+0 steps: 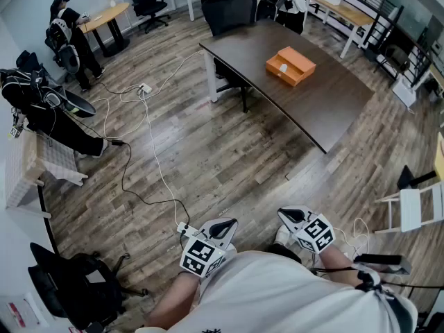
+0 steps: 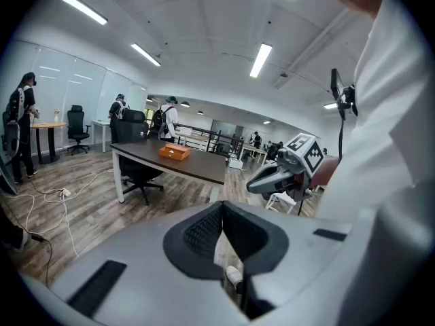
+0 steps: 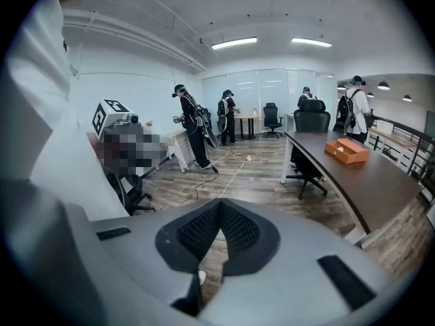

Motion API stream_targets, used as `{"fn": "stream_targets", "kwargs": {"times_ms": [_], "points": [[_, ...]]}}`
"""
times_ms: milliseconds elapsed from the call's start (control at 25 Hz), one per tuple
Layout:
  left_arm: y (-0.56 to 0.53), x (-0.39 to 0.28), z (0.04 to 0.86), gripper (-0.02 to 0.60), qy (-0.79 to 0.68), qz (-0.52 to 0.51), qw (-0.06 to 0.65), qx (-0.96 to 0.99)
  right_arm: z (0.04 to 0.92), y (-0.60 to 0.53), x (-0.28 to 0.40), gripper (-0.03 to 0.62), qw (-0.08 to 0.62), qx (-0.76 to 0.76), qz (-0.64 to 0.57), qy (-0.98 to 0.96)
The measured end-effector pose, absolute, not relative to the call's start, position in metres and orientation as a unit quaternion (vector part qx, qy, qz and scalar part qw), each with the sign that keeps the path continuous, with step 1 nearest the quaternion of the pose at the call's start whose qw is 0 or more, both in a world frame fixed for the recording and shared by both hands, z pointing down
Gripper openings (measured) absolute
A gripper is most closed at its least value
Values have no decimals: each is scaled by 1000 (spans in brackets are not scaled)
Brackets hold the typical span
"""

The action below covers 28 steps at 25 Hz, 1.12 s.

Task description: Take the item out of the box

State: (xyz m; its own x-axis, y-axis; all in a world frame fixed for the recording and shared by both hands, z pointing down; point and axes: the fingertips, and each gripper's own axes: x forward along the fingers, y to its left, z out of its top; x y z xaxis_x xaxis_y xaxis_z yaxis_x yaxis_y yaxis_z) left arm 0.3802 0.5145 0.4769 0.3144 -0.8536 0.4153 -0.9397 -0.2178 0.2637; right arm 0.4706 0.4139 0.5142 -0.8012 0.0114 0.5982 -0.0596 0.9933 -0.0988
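Observation:
An orange box lies on the dark brown table far ahead of me; it also shows small in the left gripper view as the orange box and in the right gripper view as the orange box. Both grippers are held close to my body, well short of the table. My left gripper is shut with nothing between its jaws. My right gripper is shut and empty too. The box's contents cannot be seen from here.
Wood-look floor lies between me and the table, with white and black cables trailing across it to the left. Black office chairs stand behind the table. Persons stand at the left by a small desk. A white folding chair is on the right.

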Motion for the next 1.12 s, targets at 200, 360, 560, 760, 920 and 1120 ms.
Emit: {"fn": "stream_targets", "kwargs": {"times_ms": [200,360,560,760,920,1120], "points": [[524,369,488,12,-574,89,241,777,518,425,456,2,325,3,50,-944],[507,370,493,12,-565,80,245,784,520,413,461,2,335,12,50,-941],[453,349,489,12,-559,89,239,789,528,366,434,2,330,7,67,-941],[384,317,478,12,-567,110,238,781,527,296,391,2,311,-10,63,-948],[316,297,466,12,-571,133,221,779,527,231,364,3,297,-11,68,-952],[238,275,461,14,-573,126,220,780,540,154,340,14,304,-5,77,-950]]}}
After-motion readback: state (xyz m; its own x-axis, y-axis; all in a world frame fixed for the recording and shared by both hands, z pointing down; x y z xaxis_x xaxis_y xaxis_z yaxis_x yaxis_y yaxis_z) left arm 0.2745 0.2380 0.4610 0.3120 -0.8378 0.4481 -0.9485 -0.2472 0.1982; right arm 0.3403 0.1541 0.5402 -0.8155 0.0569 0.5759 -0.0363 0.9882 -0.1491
